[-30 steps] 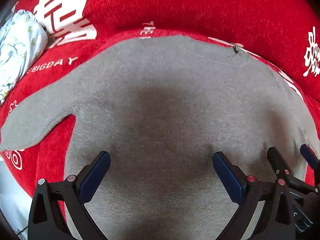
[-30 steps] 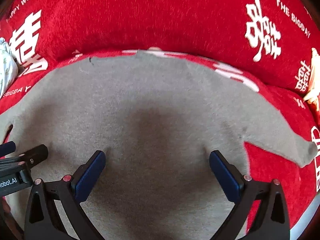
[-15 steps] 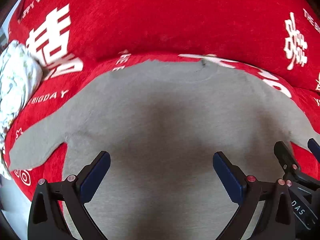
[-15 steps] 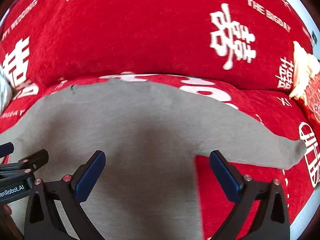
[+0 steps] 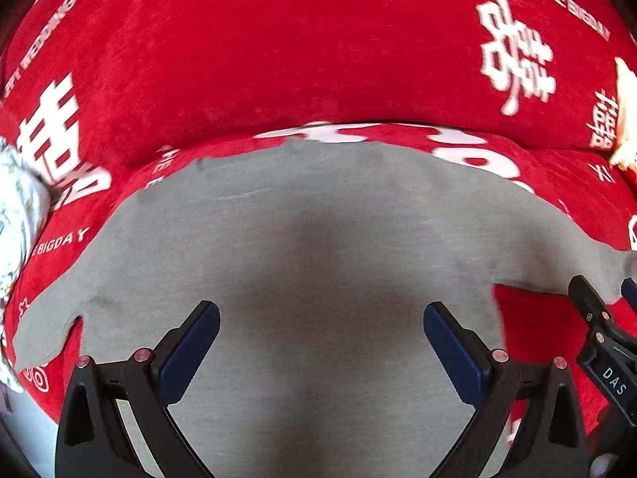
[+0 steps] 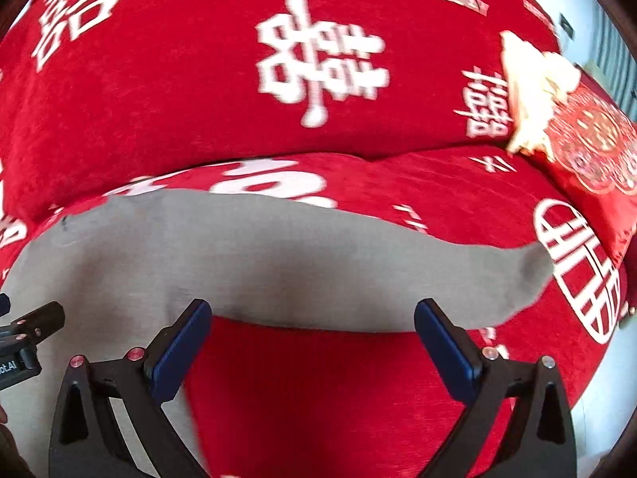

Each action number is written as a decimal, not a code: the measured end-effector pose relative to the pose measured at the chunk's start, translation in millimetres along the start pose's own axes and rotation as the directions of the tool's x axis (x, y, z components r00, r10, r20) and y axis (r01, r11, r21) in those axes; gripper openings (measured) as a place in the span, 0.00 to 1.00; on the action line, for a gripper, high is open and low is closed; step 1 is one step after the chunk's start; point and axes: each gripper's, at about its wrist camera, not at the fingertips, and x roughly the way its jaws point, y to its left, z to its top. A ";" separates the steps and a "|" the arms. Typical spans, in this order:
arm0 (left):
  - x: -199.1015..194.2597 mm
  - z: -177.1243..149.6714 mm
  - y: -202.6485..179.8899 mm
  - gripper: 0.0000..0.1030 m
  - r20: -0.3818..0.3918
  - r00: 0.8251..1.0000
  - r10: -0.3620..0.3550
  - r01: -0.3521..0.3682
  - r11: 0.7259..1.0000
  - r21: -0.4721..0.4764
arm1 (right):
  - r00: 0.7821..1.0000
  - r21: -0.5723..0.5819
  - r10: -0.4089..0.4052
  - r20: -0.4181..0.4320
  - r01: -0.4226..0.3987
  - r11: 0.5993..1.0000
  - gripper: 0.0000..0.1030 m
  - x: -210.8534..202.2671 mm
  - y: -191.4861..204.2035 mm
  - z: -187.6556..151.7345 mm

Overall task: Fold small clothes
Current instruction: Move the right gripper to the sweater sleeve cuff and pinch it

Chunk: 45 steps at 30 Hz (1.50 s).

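A: Reading the left wrist view from its left edge, what do we see first?

B: A pale floral bundle (image 5: 18, 223) at the far left, then the grey top (image 5: 318, 247) spread flat across the centre and lower part of the frame on the red sofa cover (image 5: 318, 59). One sleeve tapers toward the lower left, the other runs toward the right edge.

A: And the left gripper (image 5: 321, 342)?

B: At lower centre, its blue-padded jaws stand wide apart above the garment's body, holding nothing. We cannot tell whether the tips touch the cloth.

A: How far along do we judge the folding?

B: At its start. The garment lies open and smooth, both sleeves extended, and we see no fold in it. Sleeves and body all remain to be folded.

A: In the right wrist view, again left to right?

B: The grey top (image 6: 199, 255) fills the left and centre, its sleeve ending in a rounded cuff right of centre. The right gripper (image 6: 312, 338), lower centre, is likewise spread wide and empty, its far ends near the sleeve's lower edge, with bare red cover between them. A patterned red cushion (image 6: 593, 147) sits at the upper right.

A: The fabric itself?

B: Plain, matte, soft-looking, with hardly a wrinkle.
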 end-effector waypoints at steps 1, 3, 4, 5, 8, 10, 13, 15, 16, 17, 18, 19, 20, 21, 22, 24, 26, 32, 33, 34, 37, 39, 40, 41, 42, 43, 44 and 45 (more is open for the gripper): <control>-0.2 0.2 -7.2 1.00 0.002 1.000 -0.003 0.003 1.000 0.010 | 1.000 0.009 -0.006 0.000 0.006 1.000 0.96 -0.6 -7.9 0.0; -1.0 -0.3 -23.1 1.00 0.008 1.000 -0.007 0.007 0.999 0.033 | 1.000 0.024 -0.022 0.001 0.022 0.999 0.96 -1.7 -23.8 -0.4; -0.8 -0.1 -30.2 1.00 0.011 1.000 -0.008 0.008 0.999 0.044 | 1.000 0.031 -0.031 0.002 0.031 0.999 0.96 -2.1 -30.8 -0.5; -1.0 -0.8 -37.1 1.00 0.012 1.000 -0.011 0.011 0.999 0.054 | 0.999 0.037 -0.041 0.004 0.041 0.998 0.96 -2.7 -37.5 -1.0; -1.7 -2.3 -57.2 1.00 0.015 0.999 -0.030 0.028 0.996 0.079 | 0.998 0.059 -0.061 0.002 0.061 0.996 0.92 -2.0 -56.6 -1.1; -2.6 -2.5 -70.3 1.00 0.025 0.999 -0.031 0.028 0.995 0.098 | 0.997 0.067 -0.078 0.004 0.077 0.995 0.91 -0.3 -66.5 -2.6; -3.1 -2.4 -84.9 1.00 0.034 0.999 -0.039 0.035 0.992 0.123 | 0.995 0.080 -0.099 0.005 0.098 0.992 0.89 1.5 -79.8 -5.5; -2.3 -1.8 -94.0 1.00 0.038 0.998 -0.042 0.037 0.990 0.134 | 0.993 0.086 -0.116 0.006 0.115 0.990 0.87 2.8 -89.0 -7.6; -1.4 -1.2 -97.5 1.00 0.038 0.998 -0.045 0.039 0.990 0.136 | 0.992 0.087 -0.126 0.007 0.125 0.988 0.86 3.5 -92.4 -8.5; -0.4 -0.8 -101.6 1.00 0.037 0.998 -0.049 0.043 0.989 0.140 | 0.991 0.087 -0.136 0.010 0.135 0.987 0.84 3.7 -95.2 -9.2; 0.8 -0.2 -105.6 1.00 0.036 0.998 -0.050 0.045 0.989 0.143 | 0.989 0.086 -0.146 0.011 0.144 0.986 0.83 4.5 -98.7 -9.8; 2.1 0.5 -108.6 1.00 0.035 0.998 -0.052 0.046 0.988 0.146 | 0.988 0.087 -0.153 0.013 0.151 0.985 0.83 5.2 -101.6 -10.1; 2.6 0.7 -112.1 1.00 0.035 0.998 -0.056 0.050 0.987 0.150 | 0.987 0.090 -0.158 0.014 0.156 0.984 0.83 5.6 -104.9 -10.3; 3.3 1.1 -118.0 1.00 0.036 0.998 -0.058 0.052 0.986 0.158 | 0.987 0.093 -0.160 0.015 0.158 0.983 0.83 6.2 -108.6 -10.5; 3.9 1.5 -122.5 1.00 0.038 0.998 -0.058 0.051 0.985 0.164 | 0.987 0.096 -0.163 0.015 0.160 0.982 0.83 6.6 -111.9 -10.7; 5.5 1.8 -133.6 1.00 0.036 0.998 -0.058 0.051 0.982 0.181 | 0.986 0.103 -0.168 0.016 0.166 0.981 0.83 7.7 -119.1 -11.6; 6.6 1.6 -143.9 1.00 0.033 0.997 -0.064 0.057 0.979 0.196 | 0.985 0.112 -0.170 0.012 0.168 0.979 0.83 10.0 -126.9 -12.6; 8.6 1.5 -171.2 1.00 0.041 0.997 -0.069 0.057 0.969 0.241 | 0.987 0.201 -0.157 -0.031 0.160 0.966 0.83 23.2 -167.5 -25.7; 9.4 2.0 -175.9 1.00 0.041 0.997 -0.072 0.060 0.967 0.248 | 0.987 0.219 -0.155 -0.038 0.160 0.963 0.80 26.5 -175.7 -29.3; 10.2 2.4 -178.4 1.00 0.040 0.996 -0.073 0.061 0.966 0.252 | 0.987 0.233 -0.155 -0.051 0.162 0.959 0.77 30.5 -183.3 -32.6; 14.5 3.8 -186.8 1.00 0.031 0.996 -0.081 0.070 0.964 0.256 | 0.990 0.267 -0.117 -0.079 0.134 0.954 0.61 43.0 -200.8 -39.5; 17.5 3.6 -190.7 1.00 0.025 0.996 -0.083 0.074 0.963 0.261 | 0.992 0.311 -0.094 -0.084 0.115 0.943 0.59 52.8 -213.3 -41.7; 18.7 3.1 -191.9 1.00 0.023 0.996 -0.084 0.075 0.962 0.264 | 0.993 0.337 -0.082 -0.082 0.105 0.936 0.59 56.5 -218.7 -41.2; 19.7 3.0 -192.4 1.00 0.022 0.996 -0.084 0.075 0.961 0.267 | 0.995 0.353 -0.077 -0.057 0.092 0.931 0.59 57.2 -222.4 -38.8; 20.6 2.9 -192.2 1.00 0.024 0.996 -0.084 0.075 0.960 0.269 | 0.996 0.365 -0.076 -0.039 0.085 0.927 0.59 58.9 -225.3 -34.5; 21.3 3.1 -191.0 1.00 0.026 0.996 -0.083 0.073 0.960 0.269 | 0.997 0.374 -0.067 -0.036 0.075 0.924 0.59 63.1 -227.8 -29.5; 22.2 3.7 -189.7 1.00 0.028 0.996 -0.081 0.070 0.961 0.267 | 0.999 0.384 -0.047 -0.028 0.054 0.922 0.59 67.9 -230.5 -24.8; 23.7 4.9 -187.2 1.00 0.029 0.997 -0.077 0.066 0.963 0.262 | 1.000 0.396 -0.021 -0.015 0.025 0.918 0.48 71.7 -233.3 -21.4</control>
